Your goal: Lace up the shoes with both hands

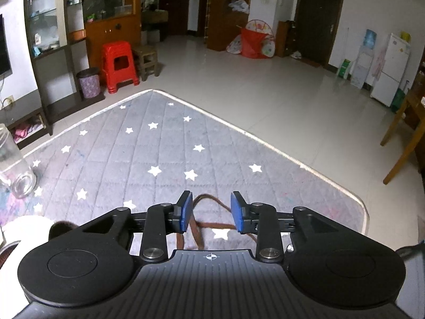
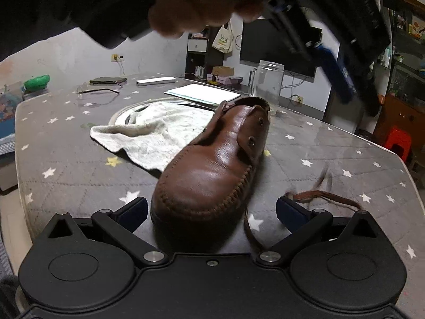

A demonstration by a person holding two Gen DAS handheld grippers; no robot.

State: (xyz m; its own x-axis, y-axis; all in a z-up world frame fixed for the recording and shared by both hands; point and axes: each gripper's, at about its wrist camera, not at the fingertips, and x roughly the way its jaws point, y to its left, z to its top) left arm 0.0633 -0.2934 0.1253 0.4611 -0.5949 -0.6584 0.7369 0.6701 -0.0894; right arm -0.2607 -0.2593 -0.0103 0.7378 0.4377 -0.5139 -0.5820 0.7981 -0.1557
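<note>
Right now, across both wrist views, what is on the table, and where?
Brown leather shoe: one, centre, unlaced.
Brown flat shoelace: one, loose beside the shoe, between the left jaws.
Off-white cloth: one, behind the shoe.
Clear glass jar: one, far side.
White notepad: one, far side.
Grey star-print table cover: one.
Left gripper: open, blue pads.
Right gripper: open, at the toe.

Star-print table cover (image 2: 79, 186) bears brown shoe (image 2: 212, 164), lace (image 2: 318, 195), cloth (image 2: 154, 135), jar (image 2: 268, 82), notebook (image 2: 202, 93).
</note>
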